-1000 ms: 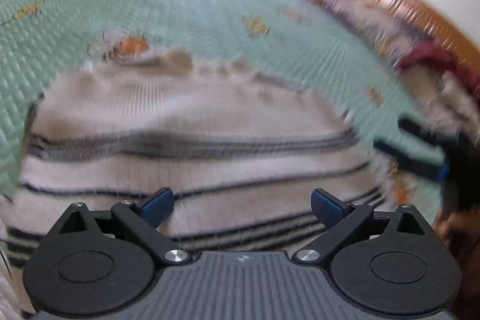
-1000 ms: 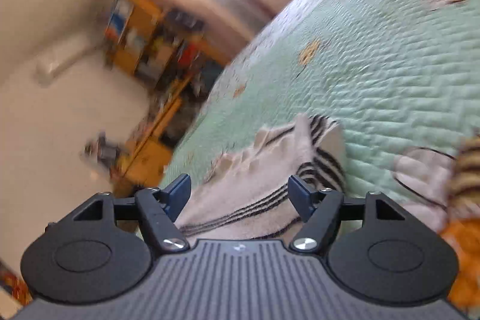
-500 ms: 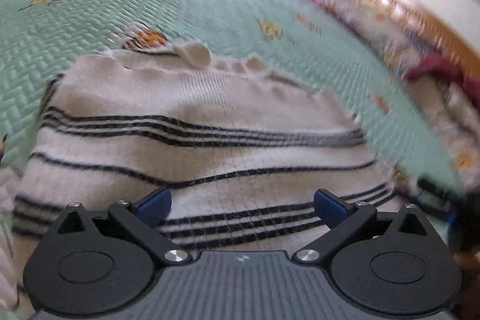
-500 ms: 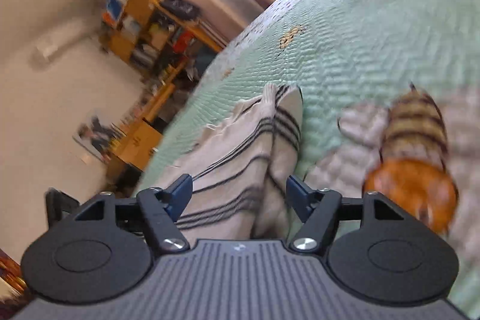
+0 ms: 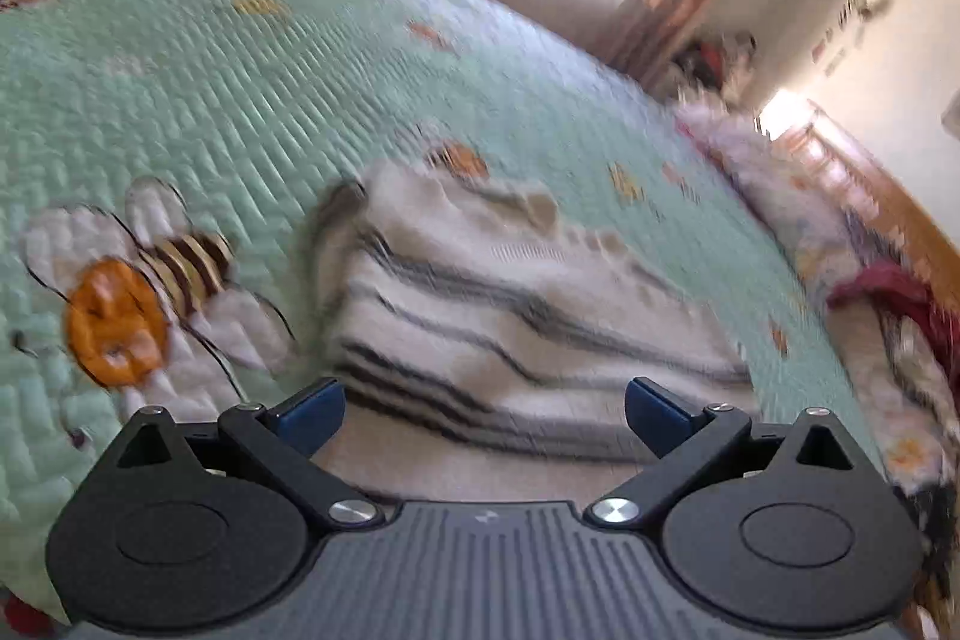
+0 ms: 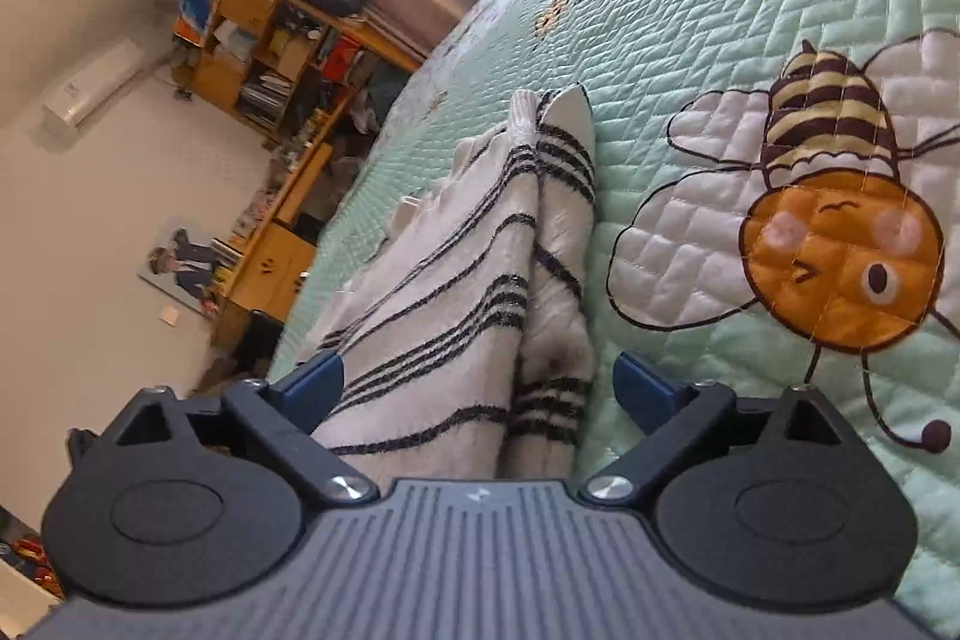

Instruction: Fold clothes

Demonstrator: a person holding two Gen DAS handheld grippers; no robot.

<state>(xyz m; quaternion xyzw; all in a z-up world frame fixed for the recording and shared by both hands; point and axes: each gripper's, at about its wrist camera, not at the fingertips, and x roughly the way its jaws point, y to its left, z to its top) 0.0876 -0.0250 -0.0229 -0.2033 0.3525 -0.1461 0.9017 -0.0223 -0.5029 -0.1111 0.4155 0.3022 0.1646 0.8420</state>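
A white knitted sweater [image 5: 516, 316] with thin black stripes lies folded on the mint-green quilt [image 5: 252, 100]. My left gripper [image 5: 483, 409] hovers over its near edge, open, with nothing pressed between the blue pads. In the right wrist view the same sweater [image 6: 468, 280] stretches away from the gripper, its folded sleeve edge on the right. The jaws of my right gripper [image 6: 480, 385] are opening; the sweater lies between the pads but neither pad presses on it.
The quilt [image 6: 720, 40] carries bee pictures, a large bee [image 6: 840, 232] right of the sweater. A pile of other clothes [image 5: 888, 292], one dark red, lies at the right by the wooden bed frame. Orange shelves [image 6: 264, 34] stand beyond the bed.
The left view has swung sideways, so the sweater sits further right and a bee picture shows at left. The right gripper moved closer to the sweater and its pads stand wider apart.
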